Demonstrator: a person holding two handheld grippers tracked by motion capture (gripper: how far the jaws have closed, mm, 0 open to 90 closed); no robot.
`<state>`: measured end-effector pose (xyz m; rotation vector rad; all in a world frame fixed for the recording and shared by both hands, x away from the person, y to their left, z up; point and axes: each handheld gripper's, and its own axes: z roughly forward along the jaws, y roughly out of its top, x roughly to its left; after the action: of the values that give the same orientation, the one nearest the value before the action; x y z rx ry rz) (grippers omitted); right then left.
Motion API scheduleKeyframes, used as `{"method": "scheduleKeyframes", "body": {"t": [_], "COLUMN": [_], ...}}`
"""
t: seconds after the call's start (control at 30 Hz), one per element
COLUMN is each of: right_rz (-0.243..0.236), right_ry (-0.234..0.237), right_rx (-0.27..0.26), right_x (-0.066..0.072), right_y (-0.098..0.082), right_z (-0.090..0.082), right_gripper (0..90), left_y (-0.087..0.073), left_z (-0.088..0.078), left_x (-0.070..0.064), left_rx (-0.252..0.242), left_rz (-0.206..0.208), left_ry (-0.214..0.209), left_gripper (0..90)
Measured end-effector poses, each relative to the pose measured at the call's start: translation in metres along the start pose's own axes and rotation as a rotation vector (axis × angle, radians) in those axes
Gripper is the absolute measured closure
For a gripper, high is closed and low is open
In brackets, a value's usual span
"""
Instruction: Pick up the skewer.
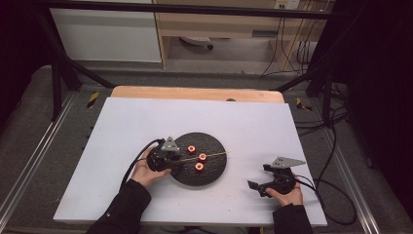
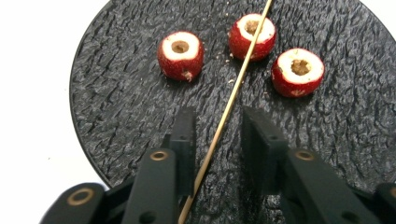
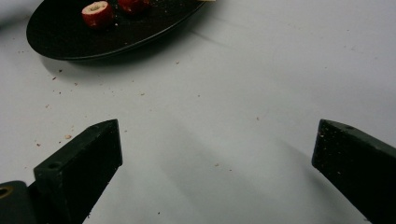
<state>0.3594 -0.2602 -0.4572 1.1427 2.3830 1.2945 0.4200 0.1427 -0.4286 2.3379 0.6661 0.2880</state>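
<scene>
My left gripper [image 2: 217, 133] sits partly open around a thin wooden skewer [image 2: 233, 88] on the black plate [image 2: 116, 116] beside three cored red fruits [image 2: 180, 55], while my right gripper [image 3: 217, 140] gapes wide over the white surface [image 3: 261, 70].

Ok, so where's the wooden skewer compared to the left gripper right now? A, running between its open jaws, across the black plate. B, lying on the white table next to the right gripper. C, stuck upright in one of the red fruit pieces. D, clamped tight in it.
A: in the left gripper view the skewer runs between the parted jaws of the left gripper, lying across the black plate beside the red fruit pieces.
</scene>
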Motion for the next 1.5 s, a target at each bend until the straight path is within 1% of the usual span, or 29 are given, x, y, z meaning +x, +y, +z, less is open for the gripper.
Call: {"method": "scheduleKeyframes", "body": {"t": [0.07, 0.2, 0.4, 0.53, 0.57, 0.6, 0.63, 0.67, 0.8, 0.87, 1.0, 1.07, 1.17, 1.3, 1.4, 1.5], "right_rz": [0.000, 0.000, 0.001, 0.001, 0.001, 0.001, 0.001, 0.001, 0.001, 0.001, 0.001, 0.002, 0.001, -0.002, -0.007, -0.026], "right_ry": [0.000, 0.000, 0.003, 0.003, 0.003, 0.003, 0.004, 0.004, 0.004, 0.004, 0.003, 0.003, 0.003, 0.002, -0.002, -0.005], "right_rx": [0.001, 0.001, 0.001, 0.001, 0.001, 0.001, 0.001, 0.001, 0.001, 0.001, 0.000, 0.000, -0.003, -0.014, -0.017, -0.016], "right_x": [0.000, 0.000, 0.000, 0.000, 0.000, 0.000, 0.000, 0.000, 0.000, 0.000, 0.000, 0.000, 0.000, 0.001, 0.001, 0.002], "right_y": [0.000, 0.000, 0.000, 0.000, 0.000, 0.000, 0.000, 0.000, 0.000, 0.000, 0.000, 0.000, 0.000, 0.001, 0.002, 0.004], "right_z": [0.000, 0.000, 0.001, 0.001, 0.001, 0.001, 0.001, 0.001, 0.001, 0.001, 0.001, 0.000, 0.000, -0.001, -0.001, -0.001], "right_gripper": [2.2, 2.2, 2.2, 2.2, 2.2, 2.2, 2.2, 2.2, 2.2, 2.2, 2.2, 2.2, 2.2, 2.0, 1.7, 1.0], "left_y": [0.000, 0.000, 0.000, 0.000, 0.000, 0.000, 0.000, 0.000, -0.001, -0.001, 0.000, 0.000, -0.001, -0.003, -0.004, -0.005], "left_z": [0.000, 0.000, 0.001, 0.002, 0.002, 0.002, 0.001, 0.001, 0.001, 0.000, -0.004, -0.007, -0.012, -0.018, -0.021, -0.024], "left_x": [0.000, -0.002, -0.002, -0.002, -0.003, -0.003, -0.003, -0.003, -0.003, -0.003, -0.004, -0.004, -0.005, -0.010, -0.013, -0.018], "left_rx": [0.002, -0.007, -0.005, -0.002, -0.004, -0.006, -0.005, -0.002, -0.002, -0.012, -0.033, -0.050, -0.063, -0.076, -0.083, -0.089], "left_rz": [0.005, 0.018, 0.036, 0.046, 0.049, 0.049, 0.051, 0.053, 0.052, 0.044, 0.033, 0.025, 0.016, 0.015, 0.005, -0.006], "left_ry": [0.000, -0.002, -0.002, -0.011, -0.014, -0.016, -0.018, -0.021, -0.028, -0.038, -0.034, -0.034, -0.034, -0.034, -0.031, -0.026], "left_gripper": [70.9, 74.0, 78.2, 80.2, 82.8, 82.8, 86.8, 87.5, 87.8, 88.1, 88.3, 88.4, 88.4, 88.3, 88.3, 88.3]}}
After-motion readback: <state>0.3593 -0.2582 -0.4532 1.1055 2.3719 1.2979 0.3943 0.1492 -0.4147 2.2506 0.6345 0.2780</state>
